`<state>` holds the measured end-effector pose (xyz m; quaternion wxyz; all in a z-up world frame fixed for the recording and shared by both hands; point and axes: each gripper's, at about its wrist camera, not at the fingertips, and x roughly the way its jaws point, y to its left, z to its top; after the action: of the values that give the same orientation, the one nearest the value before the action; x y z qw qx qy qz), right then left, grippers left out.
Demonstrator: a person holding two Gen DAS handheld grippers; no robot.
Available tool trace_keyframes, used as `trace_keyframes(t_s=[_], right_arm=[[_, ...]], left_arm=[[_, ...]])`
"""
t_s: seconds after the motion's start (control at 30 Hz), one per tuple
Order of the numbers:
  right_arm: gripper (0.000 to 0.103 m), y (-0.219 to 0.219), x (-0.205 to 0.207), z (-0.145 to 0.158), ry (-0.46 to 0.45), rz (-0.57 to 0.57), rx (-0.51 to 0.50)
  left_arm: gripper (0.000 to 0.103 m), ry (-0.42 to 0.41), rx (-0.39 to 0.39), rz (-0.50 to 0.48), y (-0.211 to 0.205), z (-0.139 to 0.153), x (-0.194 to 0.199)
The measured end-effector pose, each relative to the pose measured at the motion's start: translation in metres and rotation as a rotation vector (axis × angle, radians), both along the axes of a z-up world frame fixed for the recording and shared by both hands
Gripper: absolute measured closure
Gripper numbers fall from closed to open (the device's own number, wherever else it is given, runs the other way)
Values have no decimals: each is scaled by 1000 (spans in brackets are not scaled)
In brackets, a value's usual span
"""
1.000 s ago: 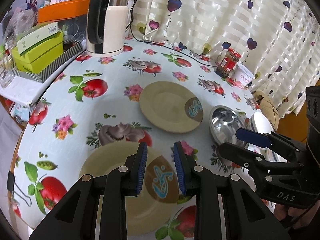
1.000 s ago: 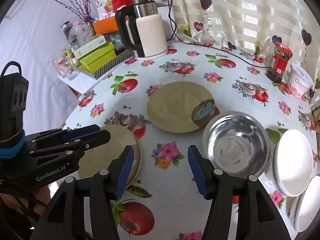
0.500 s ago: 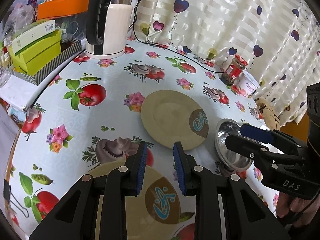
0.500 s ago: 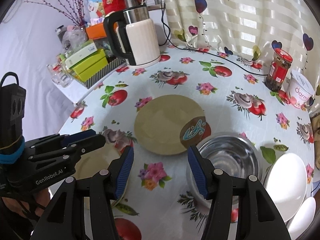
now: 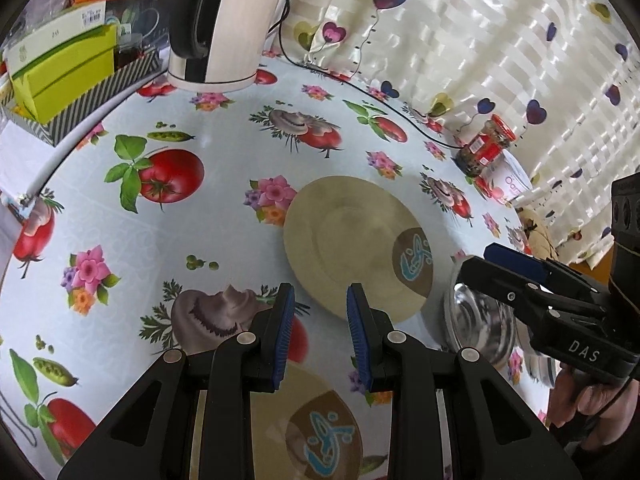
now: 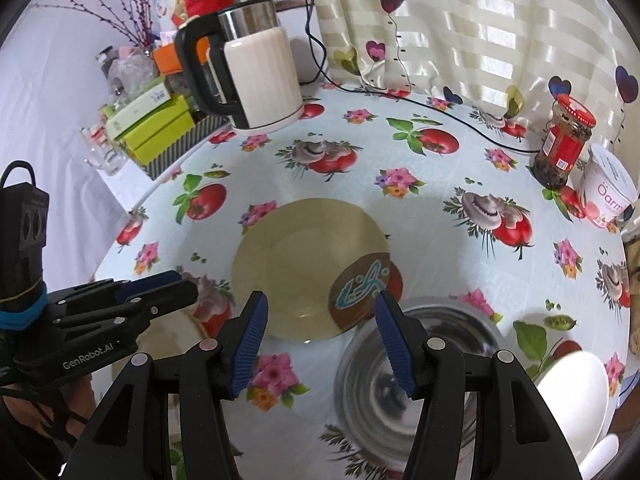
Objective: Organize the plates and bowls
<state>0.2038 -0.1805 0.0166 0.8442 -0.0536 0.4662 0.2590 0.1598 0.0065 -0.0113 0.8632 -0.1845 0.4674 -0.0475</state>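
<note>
The right wrist view alone shows the white plates point(image 6: 572, 392) stacked at the table's right edge, two of them as far as I can tell, and a drinking glass point(image 6: 100, 152) off the left edge. The left wrist view alone shows the patterned face of the near beige plate point(image 5: 320, 432) beneath the left gripper point(image 5: 320, 304), whose jaws stand at a narrow gap, holding nothing.

Both views share the far beige plate point(image 6: 308, 268) in the middle of the table point(image 6: 440, 168) (so two beige plates in all) and one steel bowl point(image 6: 420, 396) just beside it, nearer the front edge. The right gripper point(image 6: 322, 312) hangs wide and empty, its right finger above the bowl. One kettle point(image 6: 256, 72), one red-lidded jar point(image 6: 564, 144) and one yogurt tub point(image 6: 612, 188) stand along the far edge.
</note>
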Motion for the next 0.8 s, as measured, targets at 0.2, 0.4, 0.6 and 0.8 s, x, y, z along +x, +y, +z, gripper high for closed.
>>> trace_keyframes(t_s=[0.2, 0.4, 0.6, 0.8], right_arm=[[62, -2, 27, -12, 39, -7, -14], [67, -2, 54, -25, 90, -25, -26], [67, 2, 73, -39, 144, -29, -47], [67, 4, 86, -53, 200, -34, -74]], left_arm=[[75, 31, -28, 21, 6, -12, 16], [75, 56, -47, 26, 6, -21, 30], [75, 84, -63, 34, 8, -30, 41], [75, 123, -87, 40, 10, -41, 47]])
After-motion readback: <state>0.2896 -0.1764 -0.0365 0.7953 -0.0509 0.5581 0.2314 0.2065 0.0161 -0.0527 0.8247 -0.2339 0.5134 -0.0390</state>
